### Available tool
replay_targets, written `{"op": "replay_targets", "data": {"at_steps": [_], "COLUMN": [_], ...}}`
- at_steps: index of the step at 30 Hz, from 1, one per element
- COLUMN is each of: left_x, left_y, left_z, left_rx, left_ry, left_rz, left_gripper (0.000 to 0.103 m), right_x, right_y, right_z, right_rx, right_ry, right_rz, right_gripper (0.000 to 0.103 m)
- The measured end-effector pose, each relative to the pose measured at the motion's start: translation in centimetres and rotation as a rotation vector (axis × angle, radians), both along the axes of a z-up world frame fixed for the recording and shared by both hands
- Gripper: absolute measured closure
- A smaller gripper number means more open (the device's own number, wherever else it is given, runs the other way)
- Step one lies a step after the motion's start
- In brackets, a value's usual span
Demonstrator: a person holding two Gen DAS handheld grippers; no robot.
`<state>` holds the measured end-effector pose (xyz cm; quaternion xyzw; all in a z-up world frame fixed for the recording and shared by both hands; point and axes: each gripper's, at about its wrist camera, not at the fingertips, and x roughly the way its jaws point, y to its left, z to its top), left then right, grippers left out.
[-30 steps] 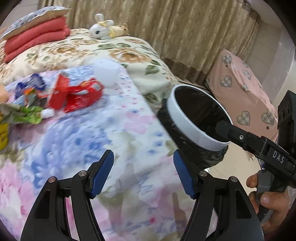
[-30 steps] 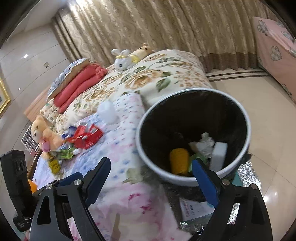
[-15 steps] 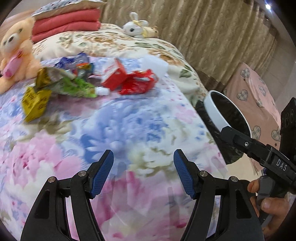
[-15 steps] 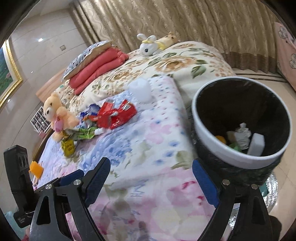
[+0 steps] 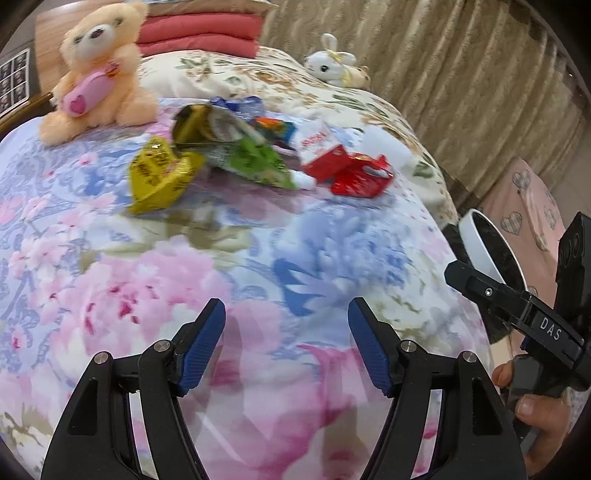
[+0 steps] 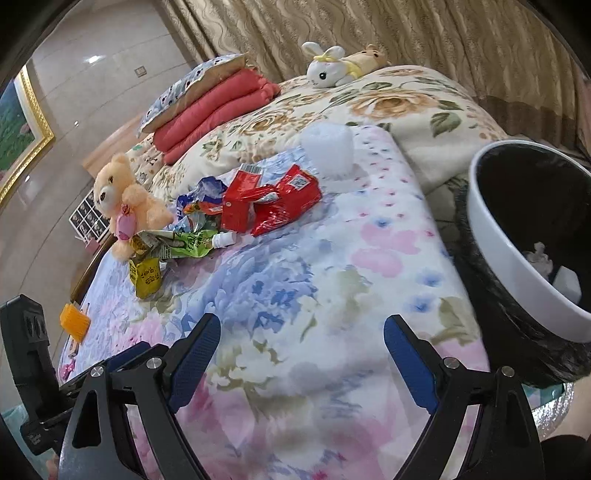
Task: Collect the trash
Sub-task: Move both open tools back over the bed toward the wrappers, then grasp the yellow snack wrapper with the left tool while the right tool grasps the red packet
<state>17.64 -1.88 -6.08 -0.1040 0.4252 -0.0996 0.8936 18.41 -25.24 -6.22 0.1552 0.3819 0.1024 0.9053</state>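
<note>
Crinkly wrappers (image 5: 258, 158) overlap at upper centre; both my jaws gape empty, and the bear (image 5: 96, 70), blurred, sits close enough to snag.

We see our left gripper (image 5: 286, 345) spread empty above the flowered bedspread (image 5: 258, 266); wrappers (image 5: 255, 158) lie heaped beyond, a teddy bear (image 5: 98, 70) behind, the bin (image 5: 487, 247) at right.

Floral-quilted bed (image 6: 295, 277), beige curtains (image 6: 369, 29), glossy tiled wall (image 6: 92, 74), gilt-framed picture (image 6: 22, 125).
</note>
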Motion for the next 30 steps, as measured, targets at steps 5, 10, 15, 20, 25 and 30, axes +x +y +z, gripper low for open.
{"op": "replay_targets", "data": {"at_steps": [5,10,15,20,25,30], "left_x": [0.6,1.2,2.2,3.6,5.3,7.2], "left_y": [1.8,3.5,4.5,5.6,6.3,6.7], "left_z": [-0.1,-0.2,-0.1,-0.1,-0.1,0.0], "left_rx": [0.003,-0.004,0.023,0.038,0.061,0.087], "left_ry": [0.003,0.008,0.001,0.002,0.001,-0.008], "left_rz": [0.050,0.093,0.118,0.138,0.142,0.147], "left_gripper": [0.031,0.029,0.027,0.025,0.025,0.025], "right_x": [1.3,2.7,4.1,6.0,8.2,10.1], "right_y": [0.8,1.5,2.0,2.2,2.2,2.0], "right_z": [0.0,-0.2,-0.2,-0.2,-0.3,-0.5], "right_rx": [-0.003,-0.006,-0.017,-0.027,-0.029,-0.021], "right_ry": [0.004,0.010,0.009,0.005,0.012,0.011], "right_rz": [0.013,0.021,0.022,0.017,0.008,0.000], "right_gripper": [0.012,0.012,0.012,0.012,0.012,0.012]}}
